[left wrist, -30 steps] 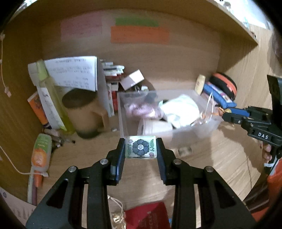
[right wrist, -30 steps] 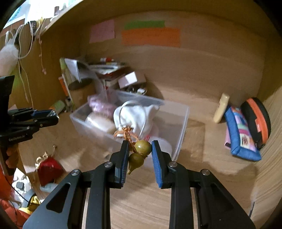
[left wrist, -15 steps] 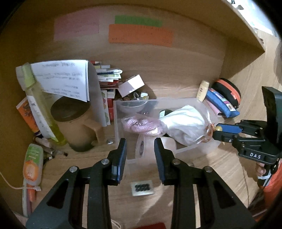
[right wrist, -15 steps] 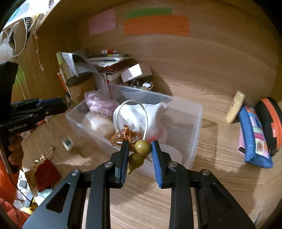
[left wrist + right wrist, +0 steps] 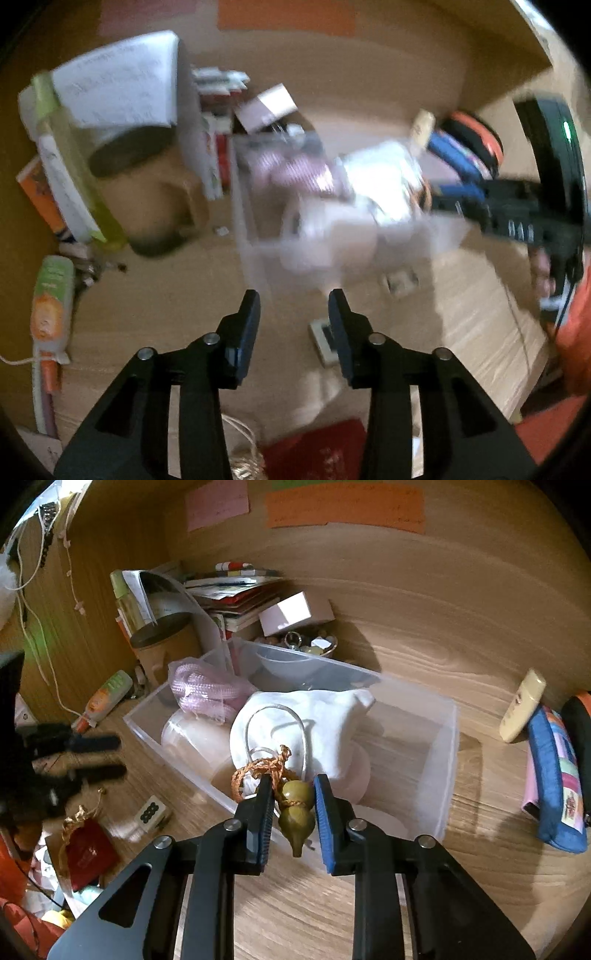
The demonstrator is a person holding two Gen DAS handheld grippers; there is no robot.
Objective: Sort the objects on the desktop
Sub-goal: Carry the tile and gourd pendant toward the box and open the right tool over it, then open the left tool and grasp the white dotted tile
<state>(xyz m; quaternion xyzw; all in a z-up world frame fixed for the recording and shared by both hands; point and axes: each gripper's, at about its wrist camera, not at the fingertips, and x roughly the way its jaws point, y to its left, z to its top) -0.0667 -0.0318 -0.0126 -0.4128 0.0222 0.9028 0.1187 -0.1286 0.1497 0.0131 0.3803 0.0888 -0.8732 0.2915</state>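
Gourd charm pinched, tile loose on the desk

Left wrist view, badly blurred: left gripper (image 5: 293, 306) stands spread and holds nothing. White tile (image 5: 323, 338) lies flat on the wooden desk (image 5: 166, 295), partly behind one fingertip; a second ago it sat clamped between these fingers.

Right wrist view: right gripper (image 5: 293, 795) pinches an olive gourd charm (image 5: 295, 808) with an orange cord, as before, at the near wall of the clear bin (image 5: 448, 775). Tile (image 5: 149, 810) shows dark dots.
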